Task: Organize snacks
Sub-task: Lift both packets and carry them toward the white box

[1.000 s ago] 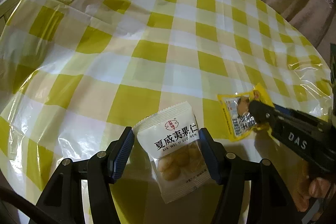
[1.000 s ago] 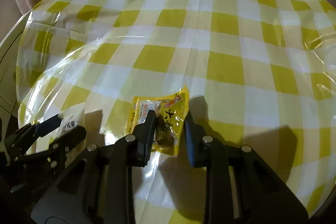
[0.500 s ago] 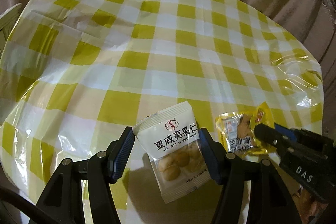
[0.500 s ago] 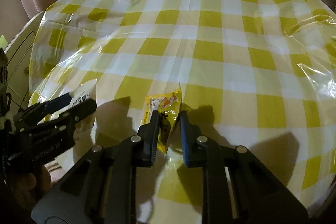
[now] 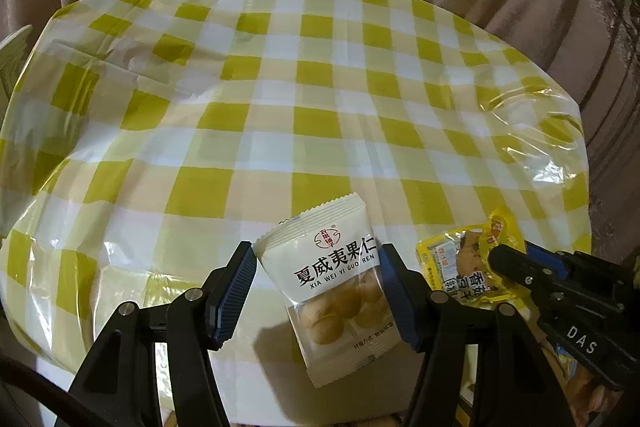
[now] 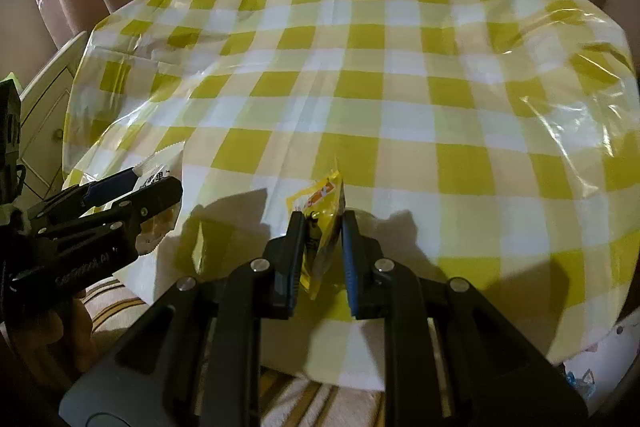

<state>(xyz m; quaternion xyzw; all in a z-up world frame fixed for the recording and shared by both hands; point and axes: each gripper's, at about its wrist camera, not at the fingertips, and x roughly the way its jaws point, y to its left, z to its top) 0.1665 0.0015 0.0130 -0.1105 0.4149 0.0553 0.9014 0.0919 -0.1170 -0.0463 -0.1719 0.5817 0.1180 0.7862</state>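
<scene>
Pinching a white nut packet (image 5: 334, 291), left hand-held gripper (image 5: 316, 291); right hand-held gripper (image 6: 323, 247) clamps yellow snack packet (image 6: 320, 203)

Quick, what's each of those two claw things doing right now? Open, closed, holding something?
Left gripper: closed on the white nut packet.
Right gripper: closed on the yellow snack packet.
</scene>
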